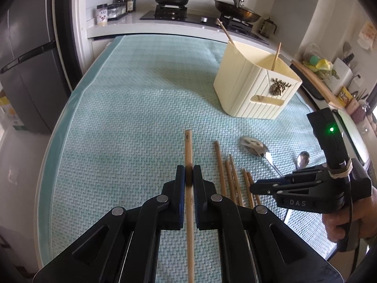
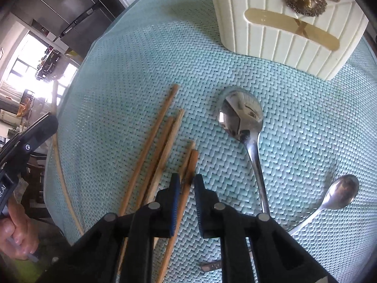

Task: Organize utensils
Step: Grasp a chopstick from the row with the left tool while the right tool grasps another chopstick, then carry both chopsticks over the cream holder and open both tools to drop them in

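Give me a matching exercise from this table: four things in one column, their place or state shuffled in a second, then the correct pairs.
Things:
1. left tongs
2. cream utensil holder
3. large spoon
4. loose chopsticks

Places or states:
A. lies on the mat, bowl toward the holder
B. lie bundled on the mat, left of the spoons
C. shut on a single chopstick
D. stands upright with two chopsticks already in it

Pairs: 1-C, 2-D, 3-A, 4-B
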Tool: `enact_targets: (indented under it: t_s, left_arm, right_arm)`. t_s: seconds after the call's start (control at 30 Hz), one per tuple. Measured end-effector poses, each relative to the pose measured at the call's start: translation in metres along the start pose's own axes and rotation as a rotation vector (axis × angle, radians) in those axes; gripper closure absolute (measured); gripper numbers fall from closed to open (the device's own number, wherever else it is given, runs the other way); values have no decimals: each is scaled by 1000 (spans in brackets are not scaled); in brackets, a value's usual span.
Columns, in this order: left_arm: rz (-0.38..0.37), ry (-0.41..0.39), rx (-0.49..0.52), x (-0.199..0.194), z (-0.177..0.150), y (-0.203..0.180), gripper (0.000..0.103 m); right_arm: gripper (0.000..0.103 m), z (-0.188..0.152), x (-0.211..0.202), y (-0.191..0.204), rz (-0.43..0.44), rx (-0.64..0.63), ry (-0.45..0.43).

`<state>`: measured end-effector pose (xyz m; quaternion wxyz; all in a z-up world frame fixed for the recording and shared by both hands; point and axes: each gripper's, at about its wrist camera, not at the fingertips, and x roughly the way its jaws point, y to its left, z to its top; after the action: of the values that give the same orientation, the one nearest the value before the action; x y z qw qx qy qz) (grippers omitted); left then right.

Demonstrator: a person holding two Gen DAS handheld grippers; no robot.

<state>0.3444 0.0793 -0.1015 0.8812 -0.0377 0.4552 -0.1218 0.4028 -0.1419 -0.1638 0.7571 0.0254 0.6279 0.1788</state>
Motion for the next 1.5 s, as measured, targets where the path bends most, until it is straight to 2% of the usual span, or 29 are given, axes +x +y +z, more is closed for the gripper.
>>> enact_targets:
  t_s: [0.13,0.2,0.27,0.3,0.4,0.47,0.57,0.8,1.07,1.17,1.37,1.5]
  left_arm:
    - [0,13,3,5,1,-3,98]
    - [-3,12,3,4,2,-5,98]
    - [-5,7,0,0,2,-6,98]
    - [-5,3,-2,-2,2,-6,98]
    - [-2,-1,-3,-6,1,-6,98]
    - [-3,0,-6,-6,0,-6,98]
    - [-5,0,0,-7,-1,-8,98]
    - [-4,2,7,-8,-3,-6,98]
    - [-7,11,-1,-3,-4,-3,98]
    - [-7,12,-2,-2,-4,-4,98]
    - [-12,18,-10,0,-4,-4,98]
    - [-22,21,-15,-2,-5,-4,98]
  right_arm:
    - [92,8,3,9,-49,-55,8]
    - [91,13,7,11,-28,-66,14]
    - [102,14,9,11,-19,-54,-1]
    - [103,12,6,7,2,-42,-16]
    - [103,8,-3,-7,35,-2,-34]
    - [100,7,0,-12,21,14,-9]
    - [96,2,8,1,19,11,38]
    - [95,-5,10,20,47,20,14]
    - [92,-14,22,52,-80,-77,62]
    - [93,-9,30,64,-125,-94,106]
    - [93,20,33,78,-149,-62,135]
    - [96,22,25,80,-110,-68,89]
